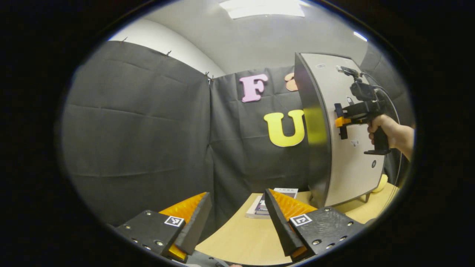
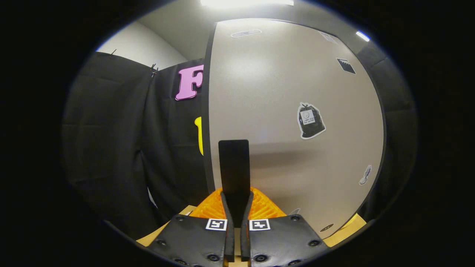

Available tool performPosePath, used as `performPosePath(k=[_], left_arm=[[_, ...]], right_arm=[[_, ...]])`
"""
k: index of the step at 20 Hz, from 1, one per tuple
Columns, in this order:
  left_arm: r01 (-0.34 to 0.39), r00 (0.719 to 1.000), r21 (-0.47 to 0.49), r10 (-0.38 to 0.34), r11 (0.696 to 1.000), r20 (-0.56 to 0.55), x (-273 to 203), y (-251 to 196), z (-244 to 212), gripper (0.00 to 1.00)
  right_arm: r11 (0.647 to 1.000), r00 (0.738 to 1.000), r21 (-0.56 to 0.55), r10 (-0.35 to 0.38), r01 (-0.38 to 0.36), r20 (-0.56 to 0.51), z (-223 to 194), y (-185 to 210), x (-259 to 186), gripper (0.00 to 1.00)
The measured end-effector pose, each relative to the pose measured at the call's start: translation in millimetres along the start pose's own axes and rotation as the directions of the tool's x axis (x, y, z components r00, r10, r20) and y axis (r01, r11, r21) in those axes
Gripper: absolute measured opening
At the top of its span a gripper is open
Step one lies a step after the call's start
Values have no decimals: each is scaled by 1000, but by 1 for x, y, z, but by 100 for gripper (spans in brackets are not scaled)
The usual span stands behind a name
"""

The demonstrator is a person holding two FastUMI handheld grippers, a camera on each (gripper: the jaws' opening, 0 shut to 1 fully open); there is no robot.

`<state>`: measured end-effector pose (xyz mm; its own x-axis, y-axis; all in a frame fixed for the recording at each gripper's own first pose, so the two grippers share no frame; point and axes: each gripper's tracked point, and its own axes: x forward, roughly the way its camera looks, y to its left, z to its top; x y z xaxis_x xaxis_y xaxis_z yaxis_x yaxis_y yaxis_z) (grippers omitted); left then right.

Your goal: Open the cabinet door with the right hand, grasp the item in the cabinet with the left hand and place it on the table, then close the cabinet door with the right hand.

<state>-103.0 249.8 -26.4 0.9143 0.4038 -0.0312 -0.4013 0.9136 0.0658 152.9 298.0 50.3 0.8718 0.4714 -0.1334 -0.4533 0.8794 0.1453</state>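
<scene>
- The right claw (image 2: 235,200) was clamped on the cabinet door's (image 2: 289,111) black handle (image 2: 233,167).
- The left claw (image 1: 237,218) was held apart above the table (image 1: 241,241), near a book (image 1: 259,207).

Pale grey cabinet door (image 2: 293,122) stands upright, black handle (image 2: 233,167) vertical.

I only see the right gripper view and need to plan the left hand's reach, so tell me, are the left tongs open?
Observer: Yes, the left tongs are open and empty.
Operator: Where are they?
Observer: Above the table, with the cabinet to the right in that view.
Operator: Anything lying on the table there?
Observer: A book, near the cabinet's foot.
</scene>
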Motion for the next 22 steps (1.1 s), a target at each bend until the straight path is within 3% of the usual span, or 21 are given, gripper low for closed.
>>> performPosePath(k=[5, 12, 22], left_arm=[[45, 999, -11, -45, 999, 3, 6, -21, 4, 87], [147, 988, -4, -146, 989, 55, 18, -87, 33, 87], [360, 931, -6, -359, 933, 60, 4, -242, 56, 88]], right_arm=[[995, 995, 15, 96, -96, -6, 4, 4, -30, 7], [976, 976, 27, 217, -217, -7, 9, -9, -90, 8], [968, 968, 27, 249, -249, 24, 11, -60, -148, 7]])
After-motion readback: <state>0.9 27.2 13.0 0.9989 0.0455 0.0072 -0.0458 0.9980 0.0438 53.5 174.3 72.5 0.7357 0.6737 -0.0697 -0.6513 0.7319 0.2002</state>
